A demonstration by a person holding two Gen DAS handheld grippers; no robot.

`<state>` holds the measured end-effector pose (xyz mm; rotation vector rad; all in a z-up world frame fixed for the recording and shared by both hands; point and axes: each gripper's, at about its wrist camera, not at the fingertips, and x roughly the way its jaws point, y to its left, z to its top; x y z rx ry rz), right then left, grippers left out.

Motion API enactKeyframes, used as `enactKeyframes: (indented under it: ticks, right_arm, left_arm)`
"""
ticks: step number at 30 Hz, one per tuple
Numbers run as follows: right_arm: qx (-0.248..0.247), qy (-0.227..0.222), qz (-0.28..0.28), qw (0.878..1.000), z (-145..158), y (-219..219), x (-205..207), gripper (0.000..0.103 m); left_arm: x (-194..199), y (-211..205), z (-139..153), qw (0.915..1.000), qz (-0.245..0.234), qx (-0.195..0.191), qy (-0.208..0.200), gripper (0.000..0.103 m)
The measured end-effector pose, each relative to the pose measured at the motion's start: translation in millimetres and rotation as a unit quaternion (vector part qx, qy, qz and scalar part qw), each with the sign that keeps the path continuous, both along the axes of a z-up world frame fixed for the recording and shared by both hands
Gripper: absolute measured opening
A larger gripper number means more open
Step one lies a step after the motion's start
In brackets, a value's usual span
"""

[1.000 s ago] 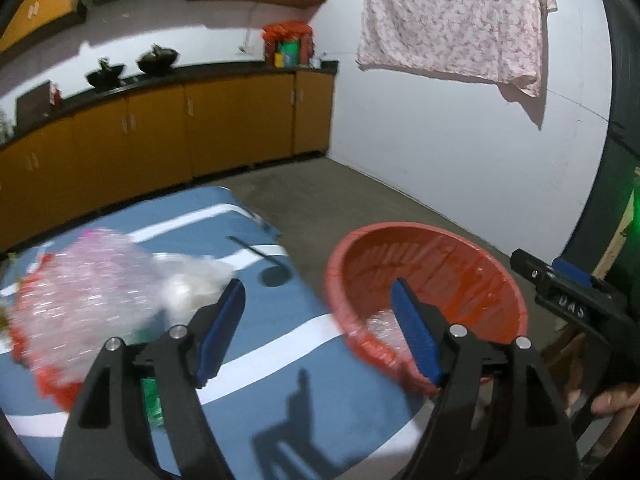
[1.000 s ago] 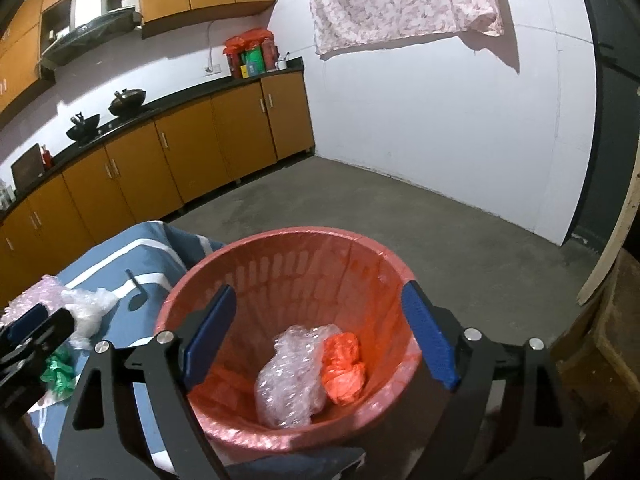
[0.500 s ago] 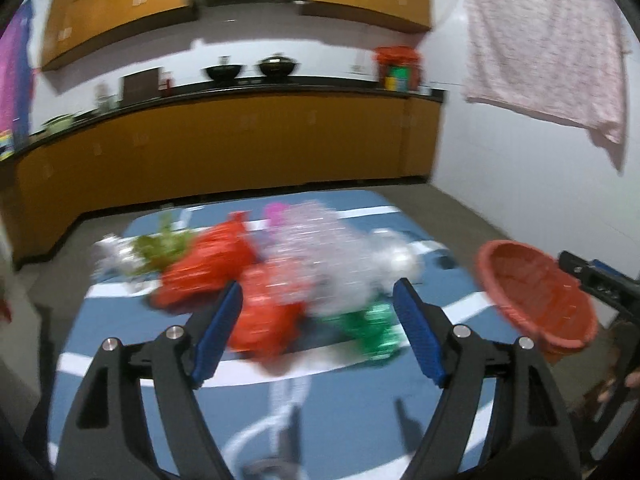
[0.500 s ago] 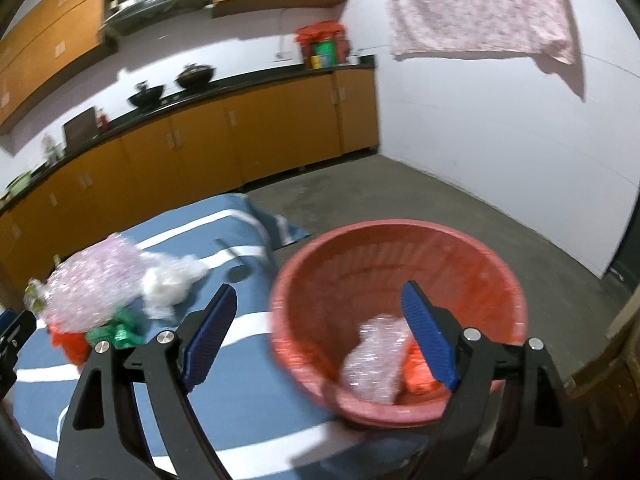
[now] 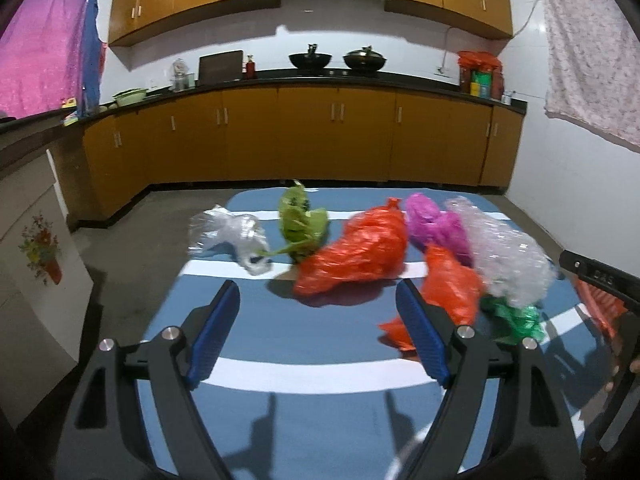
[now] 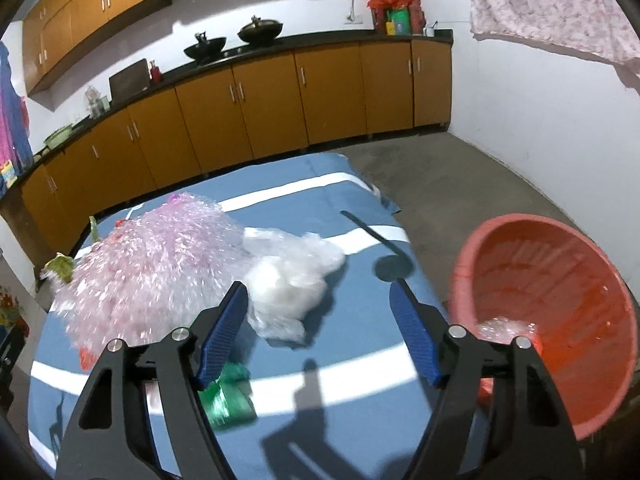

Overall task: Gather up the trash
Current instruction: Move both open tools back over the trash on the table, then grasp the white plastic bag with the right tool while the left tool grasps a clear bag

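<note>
Crumpled plastic bags lie on a blue striped cloth (image 5: 320, 344): a clear bag (image 5: 228, 236), a light green one (image 5: 300, 224), a big orange one (image 5: 356, 252), a magenta one (image 5: 436, 224), a small orange one (image 5: 448, 284), bubble wrap (image 5: 508, 252) and a dark green bag (image 5: 516, 320). My left gripper (image 5: 318, 338) is open and empty, just short of the big orange bag. My right gripper (image 6: 320, 336) is open and empty above the cloth, near a white bag (image 6: 292, 280) and the bubble wrap (image 6: 148, 268). A red basket (image 6: 560, 288) at the right holds some trash.
Orange kitchen cabinets (image 5: 304, 136) with a dark counter run along the far wall. A white cabinet with a flower picture (image 5: 36, 272) stands at the left. Bare concrete floor (image 6: 460, 184) surrounds the cloth. A cloth (image 6: 552, 4) hangs on the right wall.
My left gripper has swung left from the basket to face the pile of bags. My right gripper has turned left from over the basket to above the cloth. Both stayed open.
</note>
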<state>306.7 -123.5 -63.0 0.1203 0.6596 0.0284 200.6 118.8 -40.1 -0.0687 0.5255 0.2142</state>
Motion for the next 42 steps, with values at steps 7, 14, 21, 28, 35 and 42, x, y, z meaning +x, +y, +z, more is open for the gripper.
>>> enactKeyframes:
  ticks: [7,14,21,28,35,42]
  right_arm:
    - [-0.014,0.033,0.001,0.999,-18,12,27,0.073]
    - [-0.023,0.058,0.012,0.998,-29,14,36,0.061]
    - [-0.014,0.061,0.020,0.998,-29,11,30,0.038]
    - [-0.023,0.046,0.012,0.999,-26,4,13,0.037]
    - [-0.046,0.036,0.015,0.998,-22,4,5,0.037]
    - [-0.059,0.034,0.018,0.998,-19,3,8,0.037]
  left_arm:
    - [11,18,-6,1.0000,0.007,0.001,0.003,0.079]
    - [25,22,-14,0.9999,0.000,-0.003,0.010,0.079]
    - [29,29,-17,0.9999,0.007,-0.007,0.011,0.079]
    - [47,80,-15,0.9970,0.070,-0.030,0.015,0.079]
    - [103,117,-14,0.9932,0.102,-0.045,0.034,0.078]
    - [159,125,-32,0.9895,0.105,-0.040,0.091,0.075]
